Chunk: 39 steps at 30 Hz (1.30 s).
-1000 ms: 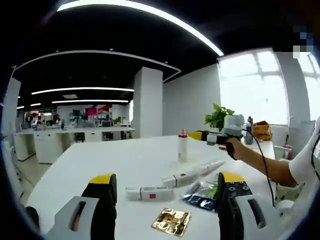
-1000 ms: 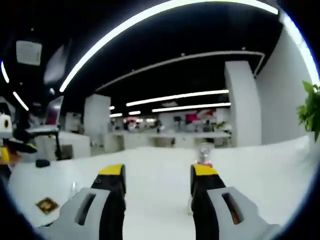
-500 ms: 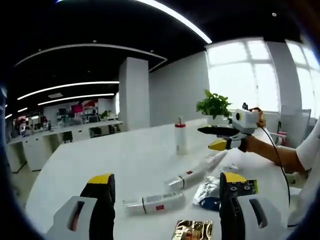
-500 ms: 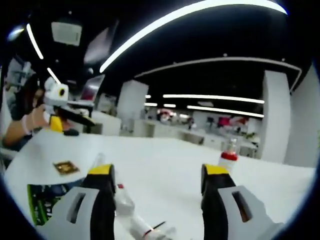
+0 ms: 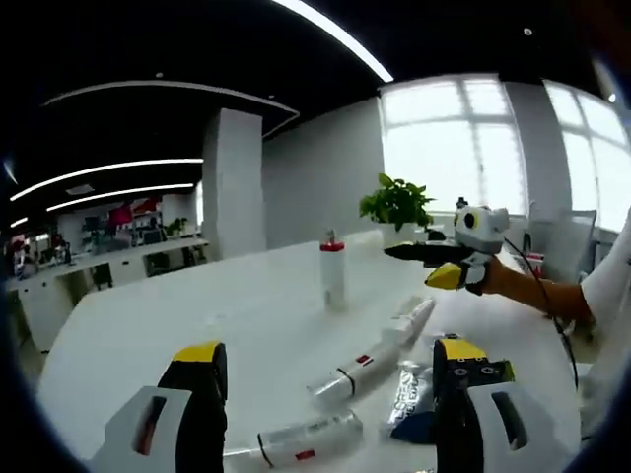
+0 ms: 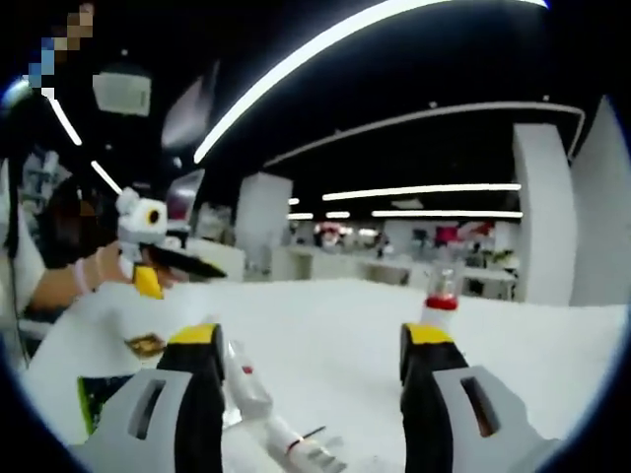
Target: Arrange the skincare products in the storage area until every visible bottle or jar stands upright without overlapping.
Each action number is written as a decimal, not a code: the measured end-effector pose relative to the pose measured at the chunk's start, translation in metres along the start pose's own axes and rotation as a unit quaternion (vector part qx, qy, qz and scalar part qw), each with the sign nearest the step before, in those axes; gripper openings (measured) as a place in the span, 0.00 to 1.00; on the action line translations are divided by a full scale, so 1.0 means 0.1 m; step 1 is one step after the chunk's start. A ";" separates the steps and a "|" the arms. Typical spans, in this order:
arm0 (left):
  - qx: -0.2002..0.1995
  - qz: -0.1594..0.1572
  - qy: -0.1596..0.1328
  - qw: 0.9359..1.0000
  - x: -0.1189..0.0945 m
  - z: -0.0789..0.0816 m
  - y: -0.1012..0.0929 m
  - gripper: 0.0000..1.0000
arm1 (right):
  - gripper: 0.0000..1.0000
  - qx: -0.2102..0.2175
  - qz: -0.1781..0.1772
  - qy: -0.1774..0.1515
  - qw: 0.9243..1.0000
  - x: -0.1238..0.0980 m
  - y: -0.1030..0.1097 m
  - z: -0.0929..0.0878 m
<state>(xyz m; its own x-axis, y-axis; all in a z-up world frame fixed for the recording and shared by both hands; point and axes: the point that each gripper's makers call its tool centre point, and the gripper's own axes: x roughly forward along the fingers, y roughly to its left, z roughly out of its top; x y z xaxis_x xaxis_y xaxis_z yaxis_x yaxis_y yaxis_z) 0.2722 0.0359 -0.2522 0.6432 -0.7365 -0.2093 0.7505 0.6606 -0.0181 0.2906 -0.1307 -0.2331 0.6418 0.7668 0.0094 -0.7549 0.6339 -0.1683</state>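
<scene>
Left gripper view: both hand-held grippers, left [image 5: 320, 379] and right [image 5: 426, 256], are spread and holding nothing, hovering over the white surface [image 5: 197, 325]. One pump bottle [image 5: 332, 273] already stands; three tubes [image 5: 360, 367] lie flat beside foil sachets [image 5: 409, 394], so they probably need standing up next.

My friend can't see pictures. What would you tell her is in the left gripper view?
A white table holds one bottle with a red collar standing upright, while three white tubes lie flat beside a shiny pouch. The left gripper is open and empty above them, and the right gripper is held in a hand over the table's far side.
</scene>
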 end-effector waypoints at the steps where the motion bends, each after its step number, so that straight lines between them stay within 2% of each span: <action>1: 0.003 -0.009 -0.004 1.000 0.03 0.01 -0.04 0.90 | 0.72 -0.012 0.005 0.016 1.000 -0.01 0.00 -0.04; 5: 0.013 -0.034 -0.006 0.999 0.11 -0.03 -0.17 0.90 | 0.75 -0.079 0.032 0.058 0.995 -0.02 0.01 -0.12; 8: -0.006 -0.049 -0.003 0.999 0.17 -0.11 -0.23 0.90 | 0.82 -0.123 0.053 0.100 0.986 -0.03 0.00 -0.23; 9: -0.020 -0.060 -0.001 0.998 0.19 -0.16 -0.28 0.90 | 0.84 -0.138 0.071 0.115 0.981 -0.04 0.02 -0.28; 13: -0.041 -0.071 0.012 0.997 0.23 -0.29 -0.32 0.90 | 0.90 -0.144 0.119 0.170 0.968 -0.10 0.07 -0.46; 15: -0.029 -0.074 0.012 0.997 0.23 -0.32 -0.35 0.90 | 0.87 -0.155 0.132 0.191 0.960 -0.11 0.03 -0.51; 16: -0.028 -0.074 0.014 0.997 0.22 -0.32 -0.36 0.90 | 0.83 -0.159 0.132 0.196 0.959 -0.10 0.00 -0.51; 19: -0.022 -0.084 0.013 0.996 0.20 -0.33 -0.40 0.90 | 0.70 -0.167 0.166 0.233 0.944 -0.08 -0.02 -0.59; 20: -0.031 -0.088 0.004 0.996 0.19 -0.31 -0.40 0.90 | 0.68 -0.164 0.171 0.241 0.941 -0.08 -0.02 -0.61; 23: -0.046 -0.084 -0.002 0.995 0.17 -0.31 -0.40 0.90 | 0.63 -0.162 0.217 0.303 0.914 -0.08 0.00 -0.75; 24: -0.043 -0.081 0.002 0.996 0.17 -0.34 -0.39 0.90 | 0.60 -0.157 0.221 0.317 0.909 -0.07 0.00 -0.78; 25: -0.040 -0.079 0.005 0.996 0.17 -0.35 -0.39 0.90 | 0.55 -0.165 0.231 0.342 0.896 -0.08 -0.02 -0.83; 26: -0.039 -0.079 0.007 0.996 0.16 -0.36 -0.39 0.90 | 0.47 -0.170 0.232 0.358 0.888 -0.08 -0.05 -0.86; 27: -0.040 -0.079 0.006 0.996 0.16 -0.36 -0.39 0.90 | 0.42 -0.175 0.237 0.386 0.874 -0.10 -0.09 -0.91; 28: -0.043 -0.080 0.006 0.996 0.15 -0.37 -0.40 0.90 | 0.39 -0.172 0.246 0.402 0.865 -0.12 -0.11 -0.94; 30: -0.052 -0.089 0.000 0.995 0.15 -0.35 -0.45 0.90 | 0.41 -0.133 0.267 0.426 0.854 -0.14 -0.05 -0.97; 31: -0.054 -0.093 -0.002 0.994 0.15 -0.35 -0.47 0.90 | 0.41 -0.123 0.282 0.438 0.845 -0.17 -0.01 -0.98; 33: -0.055 -0.095 -0.003 0.994 0.15 -0.35 -0.50 0.90 | 0.43 -0.119 0.293 0.444 0.838 -0.16 0.01 -1.00; 34: -0.052 -0.096 -0.002 0.994 0.15 -0.36 -0.52 0.90 | 0.43 -0.127 0.287 0.446 0.838 -0.11 -0.02 -1.03; 36: -0.048 -0.098 0.000 0.994 0.15 -0.37 -0.53 0.90 | 0.39 -0.124 0.291 0.466 0.826 -0.11 -0.03 -1.10; 37: -0.049 -0.098 0.000 0.994 0.15 -0.37 -0.53 0.90 | 0.36 -0.118 0.293 0.471 0.824 -0.09 -0.01 -1.13; 39: -0.052 -0.098 -0.001 0.994 0.14 -0.37 -0.52 0.90 | 0.36 -0.113 0.303 0.485 0.813 -0.11 0.00 -1.18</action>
<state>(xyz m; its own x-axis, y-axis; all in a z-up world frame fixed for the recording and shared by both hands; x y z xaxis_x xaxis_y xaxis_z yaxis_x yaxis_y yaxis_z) 0.2364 -0.0037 -0.2905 0.4863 -0.8529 -0.1898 0.8420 0.5155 -0.1590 0.2992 -0.1507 -0.3499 0.0491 0.4216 -0.9054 -0.9983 0.0503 -0.0307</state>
